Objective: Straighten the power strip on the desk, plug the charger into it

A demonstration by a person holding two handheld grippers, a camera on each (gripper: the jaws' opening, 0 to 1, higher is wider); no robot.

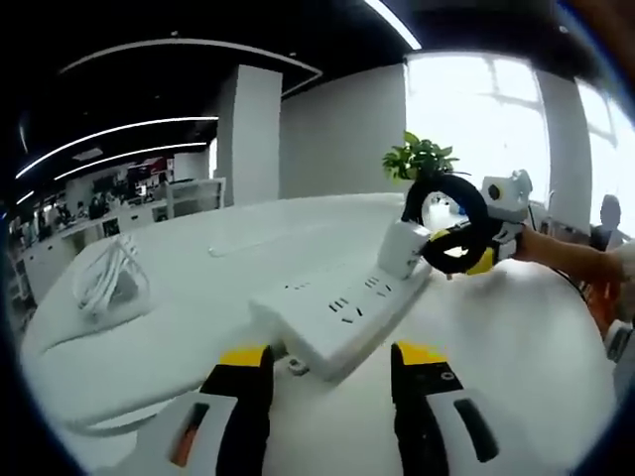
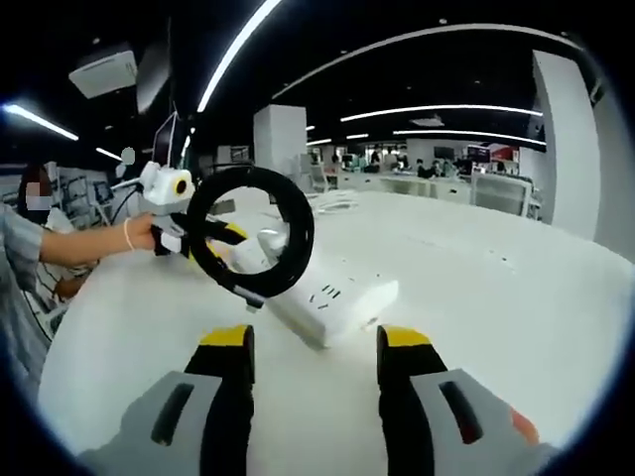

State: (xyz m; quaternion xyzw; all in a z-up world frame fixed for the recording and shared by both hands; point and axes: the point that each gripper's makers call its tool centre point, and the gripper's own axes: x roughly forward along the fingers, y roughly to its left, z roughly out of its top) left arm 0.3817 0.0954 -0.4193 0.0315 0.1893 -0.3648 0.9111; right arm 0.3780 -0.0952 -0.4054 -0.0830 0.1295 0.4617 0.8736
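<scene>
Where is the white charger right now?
In the left gripper view, the charger sits on the far end of the power strip, right of centre, beside the other gripper.

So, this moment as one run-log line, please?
left gripper: jaws open, empty; right gripper: jaws open, empty; power strip: on desk; charger: at strip's far end, held by another gripper; plugged in: cannot tell

Left gripper: jaws spread, nothing between them. Right gripper: jaws likewise apart, empty. Left hand grips the left gripper from behind, arm extended.
</scene>
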